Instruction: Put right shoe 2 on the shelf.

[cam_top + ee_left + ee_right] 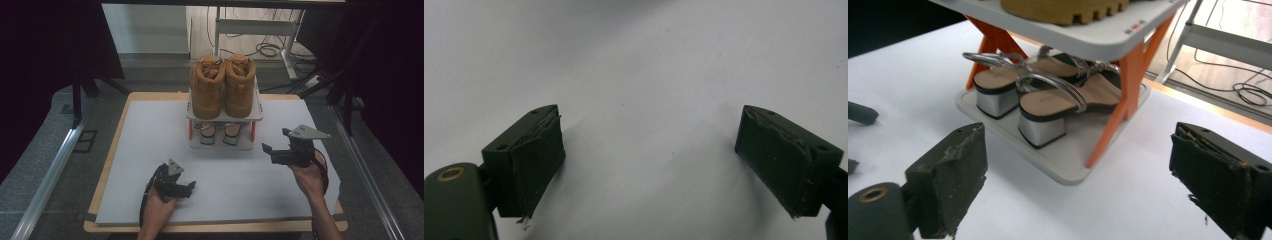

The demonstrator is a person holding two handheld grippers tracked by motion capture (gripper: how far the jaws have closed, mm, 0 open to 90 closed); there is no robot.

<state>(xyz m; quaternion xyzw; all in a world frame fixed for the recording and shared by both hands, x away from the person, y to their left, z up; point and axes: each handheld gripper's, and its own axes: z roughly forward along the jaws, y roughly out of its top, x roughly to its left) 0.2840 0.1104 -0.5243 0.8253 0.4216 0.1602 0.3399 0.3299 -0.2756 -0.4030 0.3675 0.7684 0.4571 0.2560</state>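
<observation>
A small white shoe rack (255, 116) with orange legs stands at the back middle of the white table. A pair of tan boots (222, 85) sits on its top shelf. On the bottom shelf (998, 124) lies a pair of silver block-heel sandals (1045, 102), heels toward me. My right gripper (270, 152) is held above the table just right of the rack, open and empty, its jaws (1080, 135) aimed at the sandals. My left gripper (190, 188) rests low near the front of the table, open and empty (650, 115), looking at bare white surface.
The white board (150, 150) lies on a wooden table with its edge (110, 165) showing at the left. Beyond the table are a metal desk frame (250, 25) and floor cables (270, 49). Dark curtains hang at both sides.
</observation>
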